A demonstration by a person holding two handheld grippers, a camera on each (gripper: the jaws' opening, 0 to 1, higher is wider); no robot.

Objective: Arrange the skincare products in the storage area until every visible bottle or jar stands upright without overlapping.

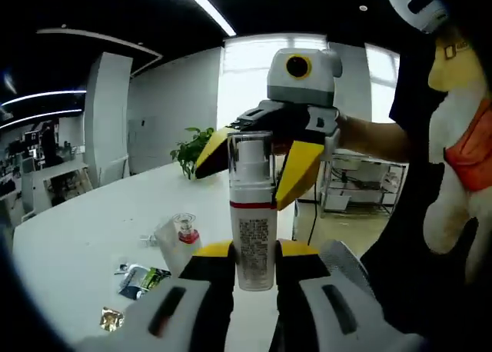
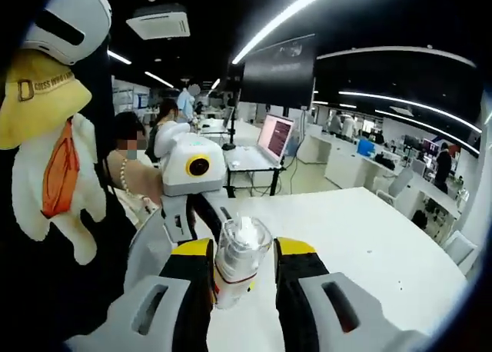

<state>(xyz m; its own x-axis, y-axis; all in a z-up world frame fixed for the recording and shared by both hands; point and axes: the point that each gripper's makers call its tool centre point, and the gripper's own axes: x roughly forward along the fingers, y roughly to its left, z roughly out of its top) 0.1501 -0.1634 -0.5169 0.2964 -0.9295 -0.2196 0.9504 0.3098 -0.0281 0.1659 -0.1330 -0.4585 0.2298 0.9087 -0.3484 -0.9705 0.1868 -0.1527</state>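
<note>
**White pump bottle pinched at both ends above the table**

White plastic pump bottle (image 1: 253, 229) held upright between yellow-padded jaws of left gripper (image 1: 254, 254), jaws pressed against its lower body, printed label facing the camera, red band just above the label, clear cap (image 1: 251, 161) on top. Just behind and above, right gripper (image 1: 257, 161) reaching in from the right, yellow jaws set either side of that clear cap. Seen from the right gripper view, same bottle (image 2: 238, 261) end-on between right gripper (image 2: 241, 267) jaws, left jaw touching; contact on the other side hard to tell. Left gripper (image 2: 201, 214) just beyond the bottle. Farther back on the white table (image 1: 100, 229): a small clear bottle with a red collar (image 1: 181, 237) lying tilted, and sachets (image 1: 142, 280) near the table's edge. Beyond, a potted plant (image 1: 192, 150).
</note>
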